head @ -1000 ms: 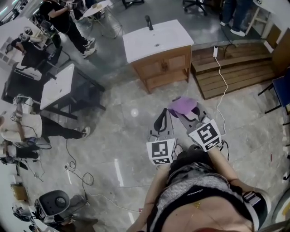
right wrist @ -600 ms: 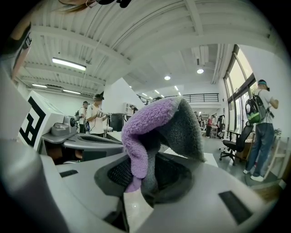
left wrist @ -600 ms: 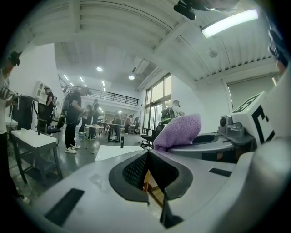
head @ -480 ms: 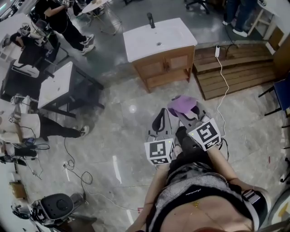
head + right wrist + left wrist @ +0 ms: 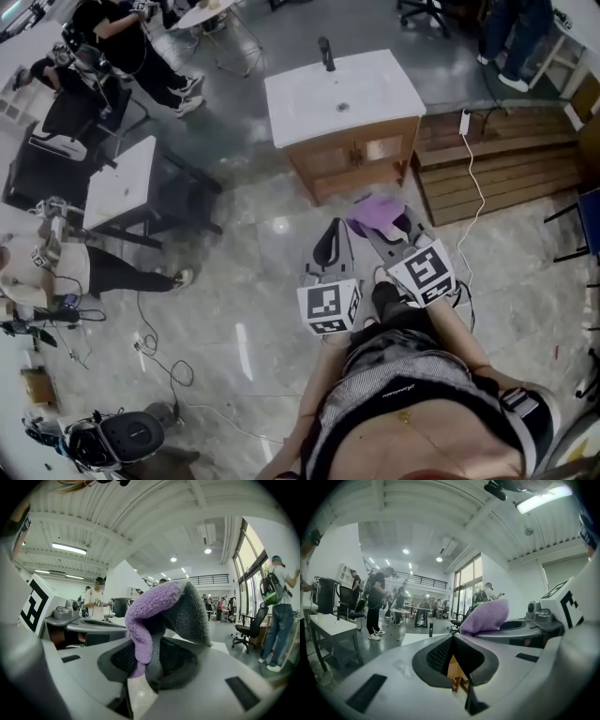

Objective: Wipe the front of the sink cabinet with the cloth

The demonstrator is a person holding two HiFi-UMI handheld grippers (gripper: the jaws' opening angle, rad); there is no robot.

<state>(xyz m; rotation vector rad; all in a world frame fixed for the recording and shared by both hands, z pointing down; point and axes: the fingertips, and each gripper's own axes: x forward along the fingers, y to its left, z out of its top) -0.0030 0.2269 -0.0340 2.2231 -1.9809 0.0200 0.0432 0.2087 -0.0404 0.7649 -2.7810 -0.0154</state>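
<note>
Purple fluffy cloth [image 5: 157, 620] was pinched in the right gripper [image 5: 150, 665]. Its jaws were pressed onto the lower fold, and the rest bunched up and flopped over the tips (one face looked grey in the right gripper view). In the head view the cloth [image 5: 377, 211] capped the front end of the right gripper [image 5: 386, 227].

The left gripper [image 5: 330, 246] sat just beside it. Its tips were brought together w/ nothing between them. Only a sliver of brown wood showed through the slit lower down in the left gripper [image 5: 454, 660] view.

The wooden sink cabinet with the white basin top [image 5: 361, 157] stood ahead of both tools. Its door front faced them, near the cloth but not touching.

Step in hand, as I judged it: the approach, w/ no wiping begun. Next move probably needs the right tool pushed fwd and lowered till the cloth's loose bulk meets the door panels, w/ the pinch kept firm. The cloth, not the jaw tips, should bear on the wood. The left tool seemed to have no job here.
</note>
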